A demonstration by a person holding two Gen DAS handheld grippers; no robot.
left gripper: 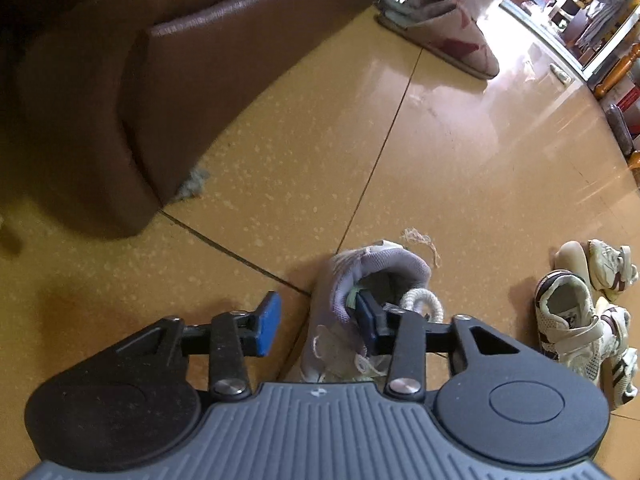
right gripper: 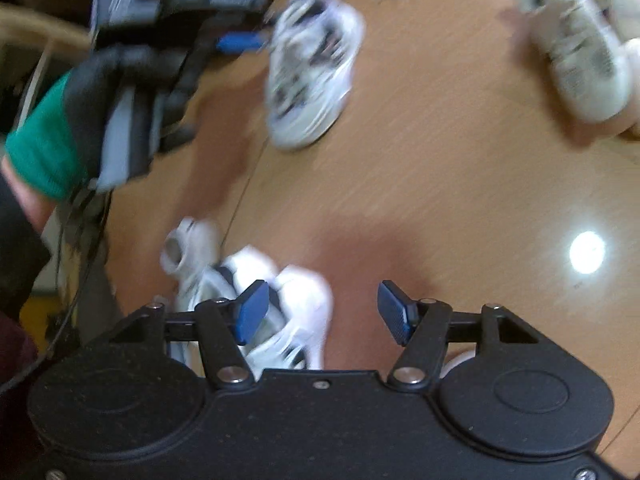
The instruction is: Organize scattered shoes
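In the left wrist view my left gripper (left gripper: 316, 322) is open. Its right finger reaches into the opening of a lavender sneaker (left gripper: 360, 300) on the tan floor; its left finger is outside the shoe's collar. Cream and brown shoes (left gripper: 576, 324) lie to the right. In the blurred right wrist view my right gripper (right gripper: 322, 310) is open and empty above a white sneaker (right gripper: 296, 304). My left gripper (right gripper: 240, 42) also shows there, at the same grey-white sneaker (right gripper: 312, 68). A beige shoe (right gripper: 580, 44) lies at the top right.
A brown leather sofa (left gripper: 120, 100) fills the left of the left wrist view. A patterned cloth bag (left gripper: 444, 20) stands on the floor at the back. Furniture legs (left gripper: 618, 68) line the far right. A gloved hand with a green cuff (right gripper: 60, 140) holds the left gripper.
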